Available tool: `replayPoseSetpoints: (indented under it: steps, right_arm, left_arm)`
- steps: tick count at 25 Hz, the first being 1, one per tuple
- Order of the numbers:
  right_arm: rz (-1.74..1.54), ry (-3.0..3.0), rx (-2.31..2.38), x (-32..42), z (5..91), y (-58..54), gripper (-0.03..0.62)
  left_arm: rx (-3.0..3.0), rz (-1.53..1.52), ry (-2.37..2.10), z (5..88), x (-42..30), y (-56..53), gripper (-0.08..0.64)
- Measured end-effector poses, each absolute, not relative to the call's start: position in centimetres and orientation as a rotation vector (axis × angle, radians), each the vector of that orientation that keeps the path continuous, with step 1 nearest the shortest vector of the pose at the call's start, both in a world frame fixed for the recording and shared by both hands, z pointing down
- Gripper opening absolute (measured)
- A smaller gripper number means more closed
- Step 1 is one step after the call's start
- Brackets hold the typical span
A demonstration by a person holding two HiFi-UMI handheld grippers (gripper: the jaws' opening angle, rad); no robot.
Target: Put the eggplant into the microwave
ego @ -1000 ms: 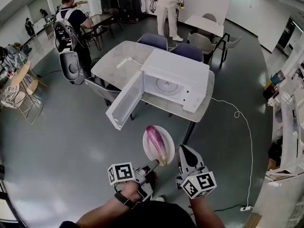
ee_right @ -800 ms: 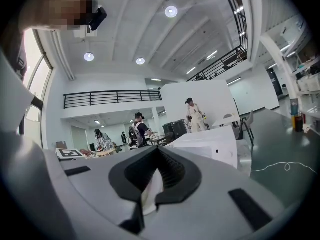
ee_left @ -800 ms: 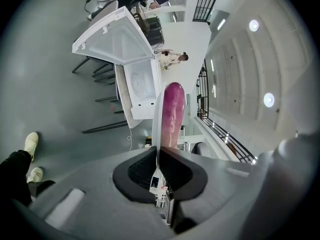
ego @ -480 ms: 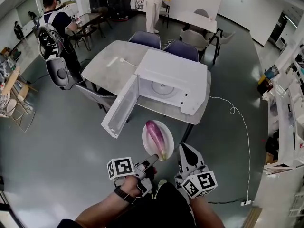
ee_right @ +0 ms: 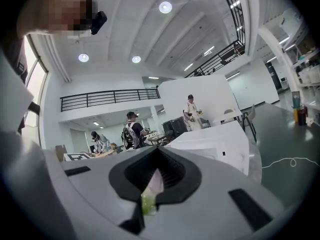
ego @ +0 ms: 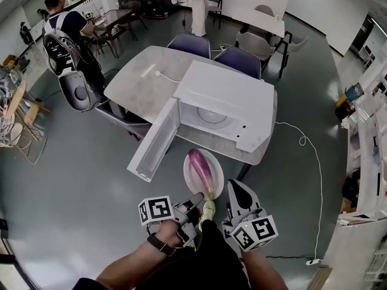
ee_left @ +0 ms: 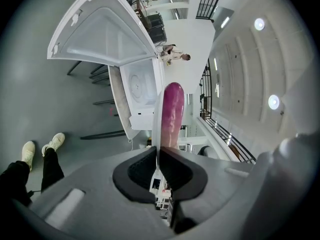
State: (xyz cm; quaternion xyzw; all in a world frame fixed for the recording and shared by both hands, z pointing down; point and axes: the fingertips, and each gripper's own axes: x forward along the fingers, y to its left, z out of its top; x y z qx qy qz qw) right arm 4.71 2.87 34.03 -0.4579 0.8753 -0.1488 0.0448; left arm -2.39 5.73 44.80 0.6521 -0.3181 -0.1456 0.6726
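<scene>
A purple eggplant (ego: 201, 168) lies on a small white plate (ego: 188, 179) held in the air in front of the white microwave (ego: 227, 104). The microwave stands on a grey table, and its door (ego: 154, 141) hangs wide open to the left. My left gripper (ego: 196, 199) is shut on the plate's near rim. In the left gripper view the plate (ee_left: 159, 129) stands edge-on between the jaws of the left gripper (ee_left: 159, 159), with the eggplant (ee_left: 171, 114) above and the empty cavity (ee_left: 137, 84) beyond. My right gripper (ego: 233, 189) is at the plate's right. In its own view the right gripper (ee_right: 150, 194) pinches the eggplant's pale green stem (ee_right: 151, 191).
Two dark chairs (ego: 192, 44) stand behind the grey table (ego: 136, 83). A white cable (ego: 305, 156) trails over the floor at the right. A person with a backpack (ego: 63, 41) stands at the left, and another in white is at the back. My own shoe (ego: 207, 210) shows below the plate.
Both grippers and the plate with the eggplant have moved forward toward the open microwave. The door's edge now lies closer to the plate.
</scene>
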Motion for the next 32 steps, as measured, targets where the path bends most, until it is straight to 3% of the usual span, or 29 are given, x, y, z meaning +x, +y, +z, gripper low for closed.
replayPoseSetpoints:
  steps: [16,32]
  right_arm:
    - [-0.461,2.815,-1.17,4.1,34.2,-11.4,0.002]
    - [-0.569,2.825,-1.23,3.7,39.7,-15.0,0.002]
  left_arm:
    - [1.387,-0.366,-0.739,49.9,-0.6,-5.5,0.02]
    - [1.345,-0.329,-0.73,57.0,-0.4,-14.3,0.021]
